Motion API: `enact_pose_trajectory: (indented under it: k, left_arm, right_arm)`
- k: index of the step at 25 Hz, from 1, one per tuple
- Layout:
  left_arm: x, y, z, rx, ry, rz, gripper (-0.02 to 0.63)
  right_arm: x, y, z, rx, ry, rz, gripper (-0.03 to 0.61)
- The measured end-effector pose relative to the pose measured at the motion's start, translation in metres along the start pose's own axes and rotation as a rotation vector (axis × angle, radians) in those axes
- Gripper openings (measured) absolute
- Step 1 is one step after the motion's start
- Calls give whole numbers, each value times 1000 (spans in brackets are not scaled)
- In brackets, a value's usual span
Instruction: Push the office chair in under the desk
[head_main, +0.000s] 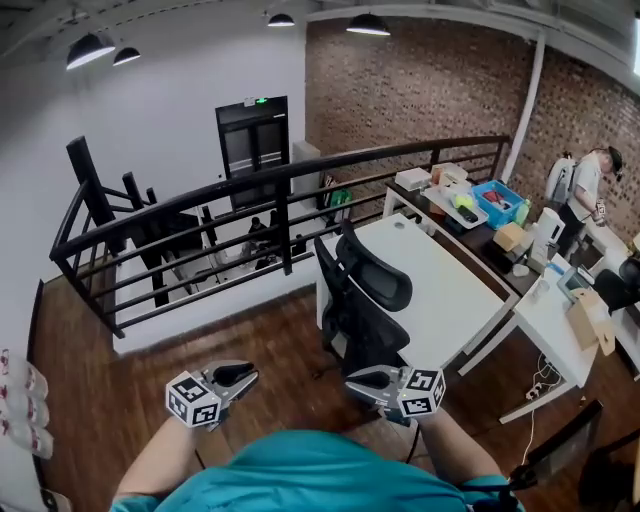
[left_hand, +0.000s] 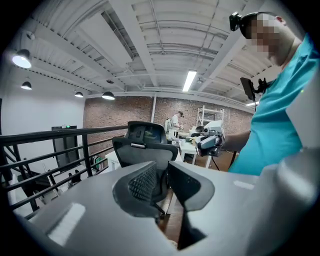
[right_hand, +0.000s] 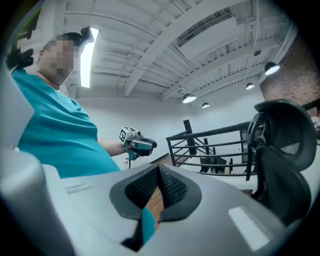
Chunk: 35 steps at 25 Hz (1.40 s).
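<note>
The office chair is black, with a curved mesh back and a rounded headrest. It stands at the near left side of the white table, its back turned towards the person. The table top is flat, smooth and rectangular, and the chair's back stands outside its edge.

The left gripper hovers over the dark wooden plank floor, well left of the chair. Its ribbed black jaws stand a narrow gap apart with nothing between them. The right gripper sits just near of the chair's back. Its jaws are clenched tip to tip and empty, and whether they touch the chair cannot be told.

A black metal railing of round bars curves past the far side, before a red brick wall.
</note>
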<state>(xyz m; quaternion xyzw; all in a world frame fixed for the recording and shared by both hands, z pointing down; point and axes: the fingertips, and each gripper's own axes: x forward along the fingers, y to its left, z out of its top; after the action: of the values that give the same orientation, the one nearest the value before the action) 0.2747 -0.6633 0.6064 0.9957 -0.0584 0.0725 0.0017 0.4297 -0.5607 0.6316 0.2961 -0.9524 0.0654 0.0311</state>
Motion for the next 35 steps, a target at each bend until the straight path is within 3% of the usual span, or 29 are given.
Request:
enact_pose_trajectory:
  k: [8,15,21,28,35]
  left_arm:
    - [-133,-120,-34,9,60,-15,84]
    - [-237,-222,-30,-16,68,69,84]
    - [-238,-334,-37,-32,-10,127,84]
    - [-200,-479,-29,-123,-111,144,81]
    - [-249,-605,-6,-84,-158,211,50]
  right_arm:
    - [48,148,-28,12,50,88,0]
    - [33,275,-26,14,105,158,0]
    - [-37,345,-49,3,131,189,0]
    - [-131,441,-65,-21,184,223,0]
    - [-165,554,-64,-26,174,308,0]
